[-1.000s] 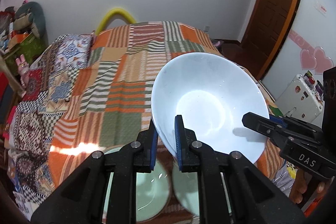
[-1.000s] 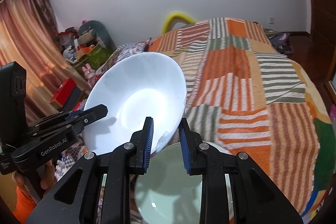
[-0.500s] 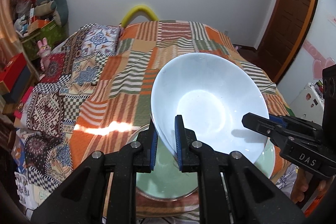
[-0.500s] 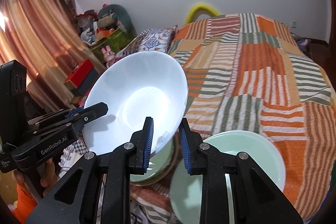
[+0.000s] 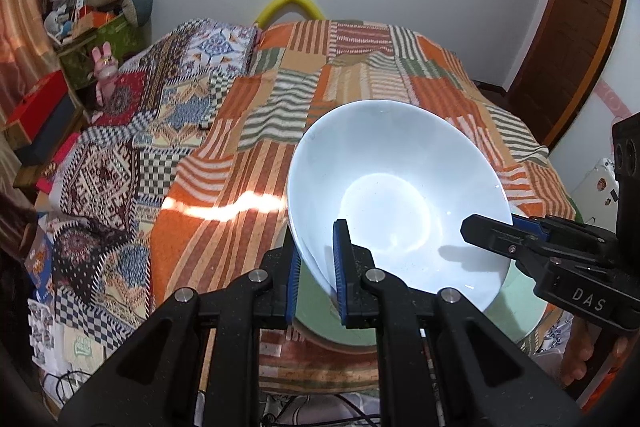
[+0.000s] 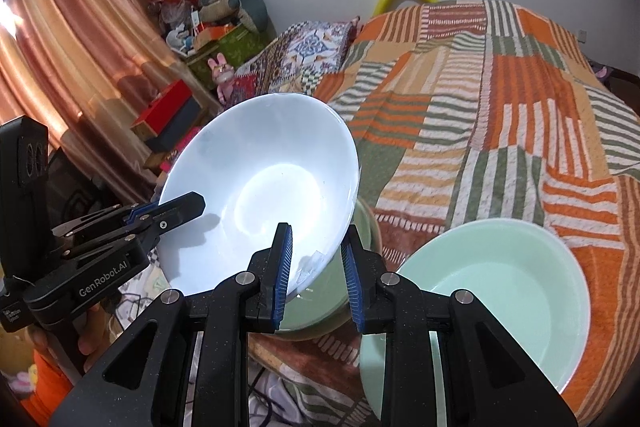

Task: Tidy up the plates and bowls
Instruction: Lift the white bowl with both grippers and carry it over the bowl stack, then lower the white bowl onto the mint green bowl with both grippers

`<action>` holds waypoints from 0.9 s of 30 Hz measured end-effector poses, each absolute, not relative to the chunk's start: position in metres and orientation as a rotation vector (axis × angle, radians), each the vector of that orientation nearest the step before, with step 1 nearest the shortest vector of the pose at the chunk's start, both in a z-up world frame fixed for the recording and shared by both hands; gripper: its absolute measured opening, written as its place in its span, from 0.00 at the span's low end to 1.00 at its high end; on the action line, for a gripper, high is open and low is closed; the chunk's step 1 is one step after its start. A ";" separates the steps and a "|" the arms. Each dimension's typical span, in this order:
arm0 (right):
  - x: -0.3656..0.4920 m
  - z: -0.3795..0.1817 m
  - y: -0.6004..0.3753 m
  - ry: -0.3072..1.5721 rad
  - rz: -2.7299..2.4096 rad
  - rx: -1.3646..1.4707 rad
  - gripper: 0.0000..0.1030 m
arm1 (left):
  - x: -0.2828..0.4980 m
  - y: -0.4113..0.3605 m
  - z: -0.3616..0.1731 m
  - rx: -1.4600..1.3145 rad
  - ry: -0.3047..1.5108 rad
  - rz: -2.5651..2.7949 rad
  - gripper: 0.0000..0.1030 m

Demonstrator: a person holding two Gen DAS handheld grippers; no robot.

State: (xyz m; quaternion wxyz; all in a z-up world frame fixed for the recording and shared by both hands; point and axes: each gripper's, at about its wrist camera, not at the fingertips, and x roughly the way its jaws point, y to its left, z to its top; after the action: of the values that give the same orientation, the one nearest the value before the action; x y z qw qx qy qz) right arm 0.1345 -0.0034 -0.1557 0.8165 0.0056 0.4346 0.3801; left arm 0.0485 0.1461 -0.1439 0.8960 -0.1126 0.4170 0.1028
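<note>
1. The left hand-held gripper (image 5: pixel 316 267) pinches the near-left rim of a white bowl (image 5: pixel 400 203), one blue pad inside the bowl and the other outside against its wall.
2. The right hand-held gripper (image 6: pixel 316 267) pinches the same white bowl (image 6: pixel 260 203) at its opposite rim, again with one pad inside and one outside; in the left wrist view it enters from the right, marked "DAS".
3. The bowl is tilted, its open side turned toward the cameras, and it is held up between the two grippers above the near end of a bed.
4. Right below it sits a green bowl (image 6: pixel 340 291) on the striped orange patchwork bedspread (image 6: pixel 500 107); whether the white bowl touches it cannot be told.
5. A pale green plate (image 6: pixel 500 287) lies just beside the green bowl, to its right in the right wrist view, near the bed's edge.
6. Fingers (image 6: pixel 90 339) of the person wrap the left gripper's handle.
7. A strip of sunlight (image 5: pixel 224 211) crosses the bedspread left of the bowl.
</note>
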 end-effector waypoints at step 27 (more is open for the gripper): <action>0.126 -0.189 0.012 1.005 0.781 -0.084 0.24 | 0.050 0.160 -0.209 -0.297 0.996 0.235 0.13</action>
State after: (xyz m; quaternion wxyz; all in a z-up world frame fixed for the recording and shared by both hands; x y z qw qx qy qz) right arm 0.1264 0.0123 -0.1892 0.8034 -0.0392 0.4692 0.3645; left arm 0.0502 0.1600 -0.2088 0.8614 -0.1417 0.4746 0.1122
